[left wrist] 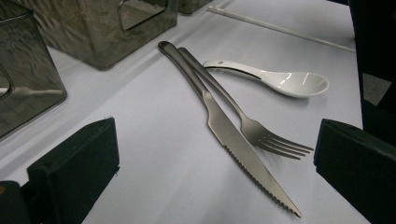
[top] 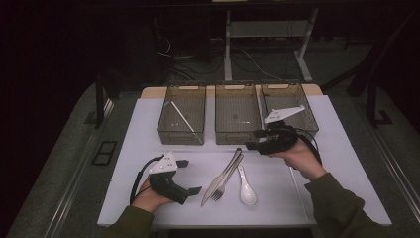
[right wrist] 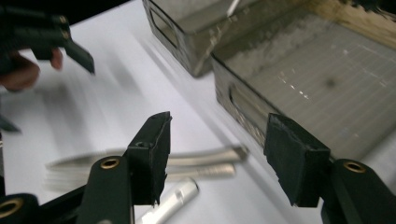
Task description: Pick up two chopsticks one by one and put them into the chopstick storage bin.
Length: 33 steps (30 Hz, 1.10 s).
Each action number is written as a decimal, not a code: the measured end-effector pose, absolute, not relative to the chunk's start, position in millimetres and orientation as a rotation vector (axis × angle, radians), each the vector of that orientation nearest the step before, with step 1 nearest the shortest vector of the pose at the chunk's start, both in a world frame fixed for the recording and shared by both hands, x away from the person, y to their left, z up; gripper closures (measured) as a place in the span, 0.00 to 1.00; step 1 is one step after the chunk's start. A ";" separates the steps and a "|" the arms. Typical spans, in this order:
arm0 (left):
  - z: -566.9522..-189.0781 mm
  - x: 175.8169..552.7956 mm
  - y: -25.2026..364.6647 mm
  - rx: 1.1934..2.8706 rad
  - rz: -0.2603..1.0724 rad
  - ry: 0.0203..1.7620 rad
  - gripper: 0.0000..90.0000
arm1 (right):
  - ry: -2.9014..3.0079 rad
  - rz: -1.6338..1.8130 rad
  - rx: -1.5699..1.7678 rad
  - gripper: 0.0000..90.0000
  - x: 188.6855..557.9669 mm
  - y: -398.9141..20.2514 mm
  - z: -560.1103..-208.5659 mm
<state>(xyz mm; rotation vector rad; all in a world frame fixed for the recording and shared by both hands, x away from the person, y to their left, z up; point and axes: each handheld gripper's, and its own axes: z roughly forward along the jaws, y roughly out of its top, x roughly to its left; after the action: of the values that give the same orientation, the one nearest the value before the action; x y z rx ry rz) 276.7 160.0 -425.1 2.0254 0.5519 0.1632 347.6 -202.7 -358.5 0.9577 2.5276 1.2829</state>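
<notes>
Right gripper (top: 253, 140) open, just beside middle bin (top: 236, 140) rim

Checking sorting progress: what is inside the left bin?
The left bin holds one thin white stick lying slanted; the rest of its floor looks bare through the tinted walls.

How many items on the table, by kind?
Bins: 3 (left, middle, right)
Knife: 1
Fork: 1
White spoon: 1
White stick in left bin: 1
Total: 7
</notes>
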 end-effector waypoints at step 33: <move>-426.1 276.7 159.6 2.040 0.168 0.553 0.00 | 2.302 0.917 1.433 0.77 361.7 -283.3 -432.5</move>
<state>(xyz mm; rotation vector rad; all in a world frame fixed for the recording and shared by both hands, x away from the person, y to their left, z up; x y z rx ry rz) 276.7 159.6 -426.1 2.0402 0.5527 0.1682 361.7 -283.3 -432.5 1.4328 2.3017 0.9172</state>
